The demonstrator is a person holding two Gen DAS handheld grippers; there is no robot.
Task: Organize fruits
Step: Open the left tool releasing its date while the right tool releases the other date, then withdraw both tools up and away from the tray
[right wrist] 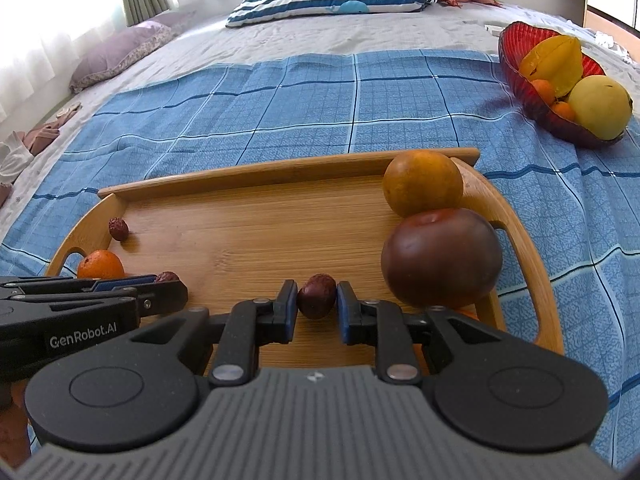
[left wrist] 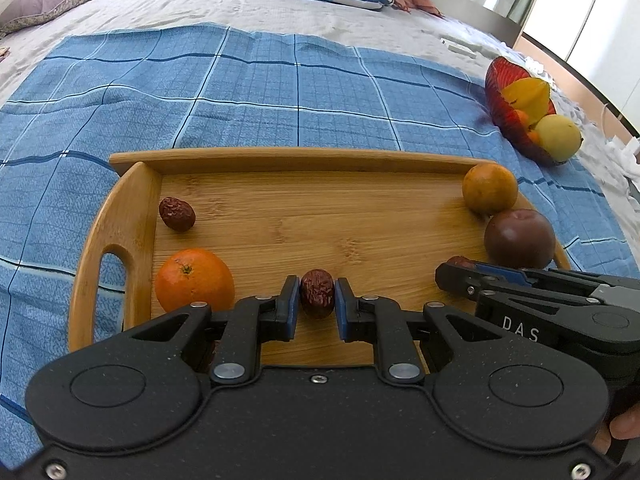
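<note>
Left wrist view: left gripper [left wrist: 317, 295] nearly closed, both blue pads pressed against a wrinkled red date [left wrist: 317, 293], which sits low over the near part of the bamboo tray [left wrist: 280, 162]. A second date [left wrist: 177, 213] lies loose by the tray's left handle, an orange [left wrist: 194, 281] just beside the gripper's left finger. Far right corner of the tray holds a dull orange citrus [left wrist: 489, 188] touching a dark purple plum [left wrist: 519, 237]. Right gripper [left wrist: 452, 267] enters from the right, side-on, a bit of dark fruit at its tip; jaw gap not readable from here. Red glass bowl [left wrist: 505, 100] with yellow fruit stands off the tray on the blue checked cloth [left wrist: 240, 92]. Right wrist view: right gripper [right wrist: 317, 296] has a dark date [right wrist: 316, 295] between its pads; the left pad meets it, a thin gap shows at the right pad, so the jaws stand slightly apart and the date rests on the tray [right wrist: 260, 170]. Plum [right wrist: 441, 257] just right of the fingers, citrus [right wrist: 423, 183] behind it, touching. Left gripper [right wrist: 170, 280] visible at left edge, clamped on its date [right wrist: 167, 277].
</note>
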